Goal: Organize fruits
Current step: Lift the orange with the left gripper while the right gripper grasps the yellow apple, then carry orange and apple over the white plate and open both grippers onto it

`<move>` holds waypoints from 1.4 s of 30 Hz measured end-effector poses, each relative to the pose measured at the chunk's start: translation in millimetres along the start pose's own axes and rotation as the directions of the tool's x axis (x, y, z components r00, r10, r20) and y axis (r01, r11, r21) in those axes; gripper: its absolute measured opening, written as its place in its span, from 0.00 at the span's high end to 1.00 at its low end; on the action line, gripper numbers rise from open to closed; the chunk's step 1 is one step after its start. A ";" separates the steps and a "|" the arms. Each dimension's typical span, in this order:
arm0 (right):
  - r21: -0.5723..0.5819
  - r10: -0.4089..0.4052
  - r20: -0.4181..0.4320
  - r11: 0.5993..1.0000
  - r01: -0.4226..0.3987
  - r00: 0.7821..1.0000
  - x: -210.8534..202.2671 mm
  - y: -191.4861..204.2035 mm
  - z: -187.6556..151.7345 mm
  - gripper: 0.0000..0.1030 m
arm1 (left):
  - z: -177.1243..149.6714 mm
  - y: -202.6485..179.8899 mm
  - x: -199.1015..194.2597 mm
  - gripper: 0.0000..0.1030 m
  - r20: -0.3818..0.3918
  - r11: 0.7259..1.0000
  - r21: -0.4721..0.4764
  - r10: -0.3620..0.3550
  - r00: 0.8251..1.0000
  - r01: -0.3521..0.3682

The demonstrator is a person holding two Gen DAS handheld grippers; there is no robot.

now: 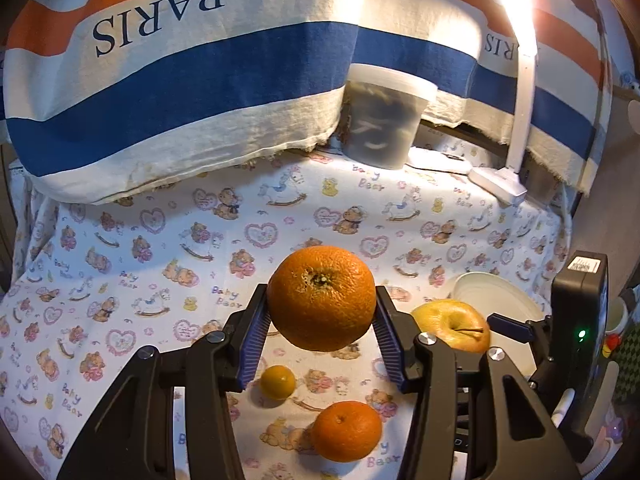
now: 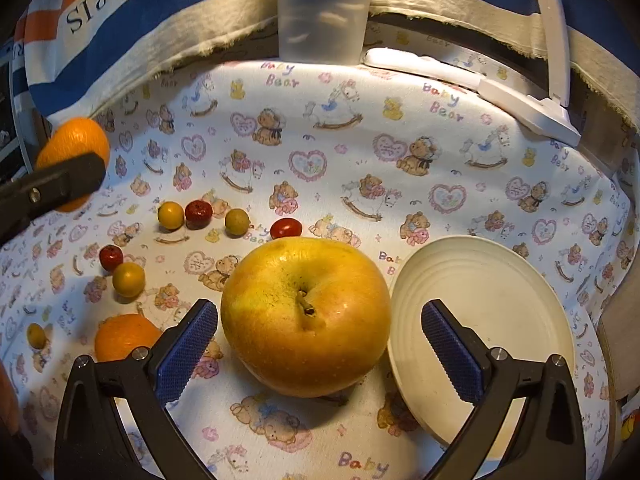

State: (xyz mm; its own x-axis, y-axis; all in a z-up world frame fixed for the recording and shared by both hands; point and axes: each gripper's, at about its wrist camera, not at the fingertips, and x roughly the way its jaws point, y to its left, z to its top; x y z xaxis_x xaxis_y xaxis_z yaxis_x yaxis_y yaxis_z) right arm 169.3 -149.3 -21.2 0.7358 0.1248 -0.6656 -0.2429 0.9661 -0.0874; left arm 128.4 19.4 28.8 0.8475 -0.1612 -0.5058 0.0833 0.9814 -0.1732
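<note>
A printed baby-bear cloth (image 2: 340,152) covers the desk. Its far edge is crowded by a striped PARIS cloth (image 1: 160,92), a lidded plastic tub (image 2: 322,12) and a white lamp (image 2: 532,112); the middle of the desk lies bare.

The left gripper (image 1: 320,336) is clenched on a large orange (image 1: 321,297), held clear above the cloth. Below it lie a smaller orange (image 1: 346,431) and a small yellow fruit (image 1: 278,382).

The right gripper (image 2: 320,356) stands wide, its blue pads apart from the yellow apple (image 2: 306,320) between them; the apple seems to rest on the cloth, though its underside is hidden. A white plate (image 2: 492,320) lies just beside the apple, toward the desk's right edge. Small red and yellow fruits (image 2: 198,214) are scattered toward the left edge.
</note>
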 end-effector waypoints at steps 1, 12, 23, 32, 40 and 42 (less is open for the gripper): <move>-0.003 0.001 -0.007 1.000 -0.001 1.000 3.2 1.0 -0.7 0.02 | -0.1 1.4 0.7 0.53 -0.003 1.000 -0.007 -0.002 1.000 0.002; 0.013 0.062 0.000 0.998 -0.062 0.998 -1.0 1.2 -6.3 0.14 | -1.8 2.8 4.4 0.53 -0.008 1.000 0.012 0.026 1.000 -0.026; 0.036 0.099 0.130 0.994 -0.105 0.987 -56.8 -14.9 -2.1 0.14 | 4.1 -11.0 -33.2 0.53 0.155 0.997 0.066 0.027 0.987 -0.037; 0.131 0.047 0.275 0.988 -0.086 0.960 -111.3 -78.0 2.0 0.14 | 3.2 -11.9 -31.1 0.53 0.166 0.998 0.061 0.023 0.986 -0.033; 0.251 -0.089 0.264 0.968 0.021 0.961 -105.9 -140.8 -2.9 0.14 | 7.9 -63.5 -24.2 0.53 0.160 0.971 0.231 0.029 0.987 -0.066; 0.273 -0.092 0.248 0.962 0.021 0.964 -100.5 -149.0 -4.4 0.14 | 11.4 -83.3 -17.3 0.53 0.135 0.964 0.266 -0.010 0.991 -0.027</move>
State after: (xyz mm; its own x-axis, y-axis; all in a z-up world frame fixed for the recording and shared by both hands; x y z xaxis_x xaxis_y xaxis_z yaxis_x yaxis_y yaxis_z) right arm 128.8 -306.8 55.5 0.8885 0.0877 -0.4504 -0.0452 0.9935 0.1044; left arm 112.8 -58.4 61.5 0.9095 -0.1553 -0.3857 0.1972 0.9777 0.0714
